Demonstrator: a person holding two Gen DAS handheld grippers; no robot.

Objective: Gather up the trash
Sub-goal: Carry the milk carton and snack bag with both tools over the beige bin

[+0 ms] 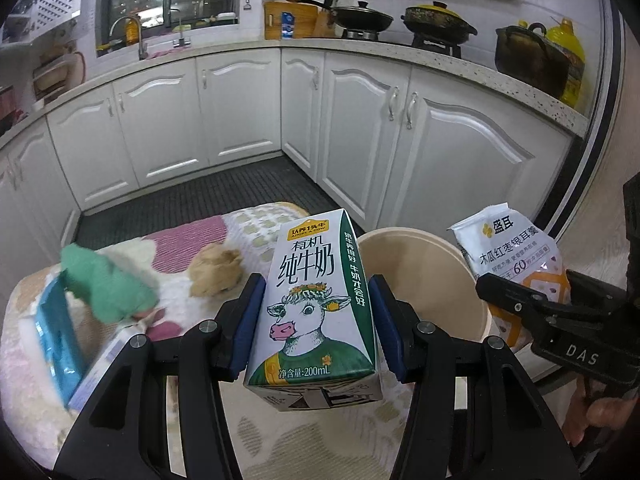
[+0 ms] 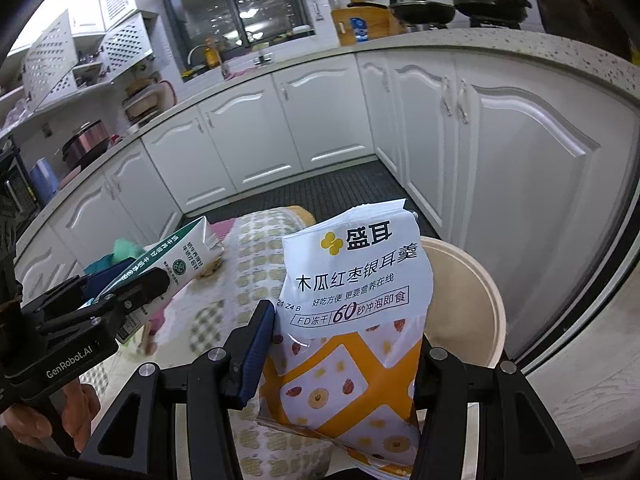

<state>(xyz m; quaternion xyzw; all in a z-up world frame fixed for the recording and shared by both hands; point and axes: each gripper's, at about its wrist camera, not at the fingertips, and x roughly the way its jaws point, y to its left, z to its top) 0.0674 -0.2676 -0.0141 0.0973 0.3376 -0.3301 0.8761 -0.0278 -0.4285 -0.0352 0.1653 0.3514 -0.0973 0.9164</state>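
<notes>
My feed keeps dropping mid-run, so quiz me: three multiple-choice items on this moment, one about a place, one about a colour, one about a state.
1. Where is the beige bin relative to the milk carton in the left wrist view?
A. Behind it, to its right
B. On the counter
C. To its left, on the cloth

2. What colour is the crumpled item at the left on the covered table?
A. Red
B. Green
C. Black

3. What is the right gripper doing?
A. Open, holding nothing
B. Shut on the milk carton
C. Shut on the snack pouch

Answers:
1. A: the beige bin shows its rim just past the milk carton, which the left gripper holds.
2. B: the crumpled item is green.
3. C: the right gripper has its fingers clamped on the snack pouch.
</notes>
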